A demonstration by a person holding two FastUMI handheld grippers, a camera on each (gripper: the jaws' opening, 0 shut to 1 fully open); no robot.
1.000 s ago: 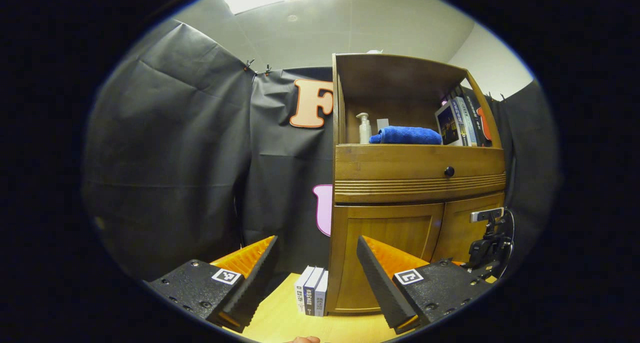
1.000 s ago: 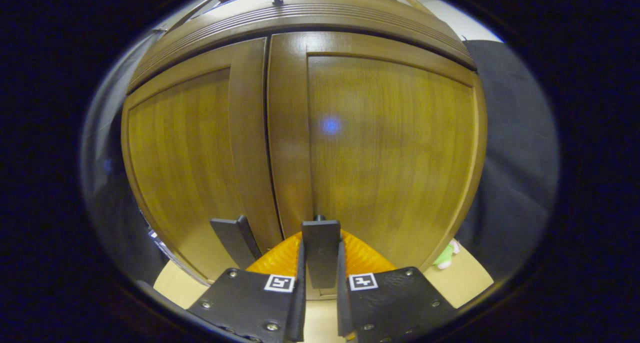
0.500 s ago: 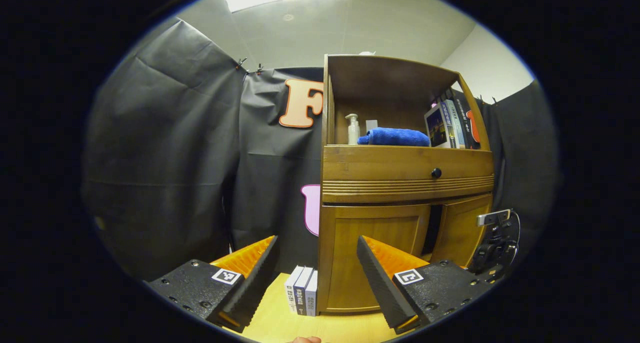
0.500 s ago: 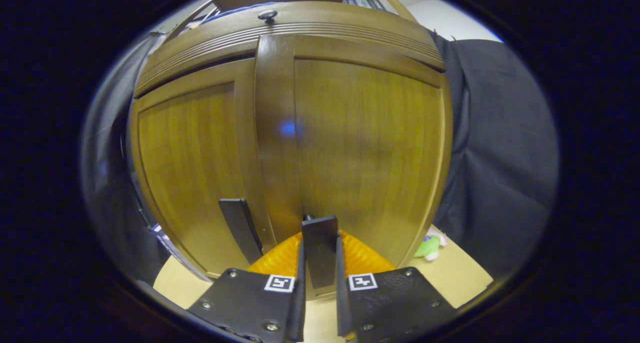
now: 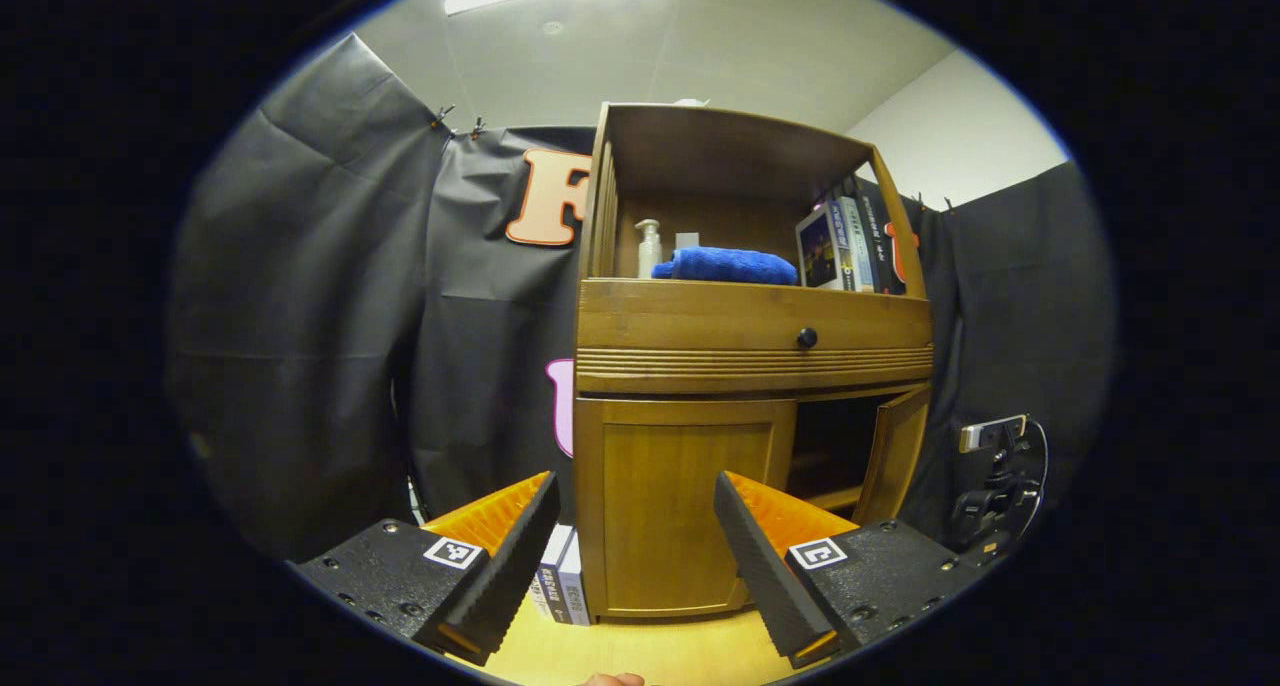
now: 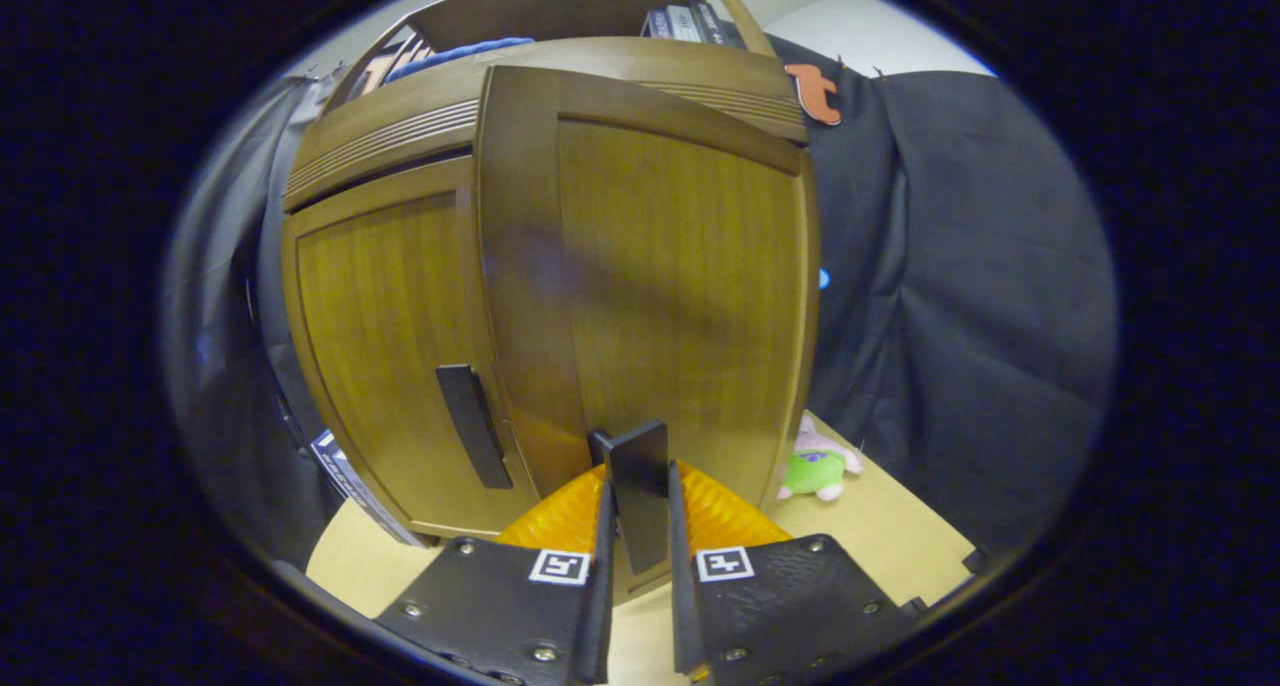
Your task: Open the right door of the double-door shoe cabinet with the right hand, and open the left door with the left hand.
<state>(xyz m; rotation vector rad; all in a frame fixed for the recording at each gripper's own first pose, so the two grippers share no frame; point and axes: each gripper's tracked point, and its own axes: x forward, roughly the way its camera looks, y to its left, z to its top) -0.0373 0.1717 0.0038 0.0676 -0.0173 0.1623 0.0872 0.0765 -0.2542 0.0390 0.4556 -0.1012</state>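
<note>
Right door's handle [image 6: 635,486] sits pinched between the right claw's [image 6: 637,566] fingers.

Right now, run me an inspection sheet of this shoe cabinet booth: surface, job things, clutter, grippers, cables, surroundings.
Surface: pale wooden floor board under the cabinet.
Job things: brown wooden right door swung partly open, dark interior behind it; left door shut, its flat black handle untouched.
Clutter: blue rolled towel, white pump bottle, upright books on the shelf; green plush toy and more books on the floor.
Grippers: right gripper clamps the right door's handle; left gripper open, apart from the cabinet.
Cables: black cable.
Surroundings: black cloth wall.
</note>
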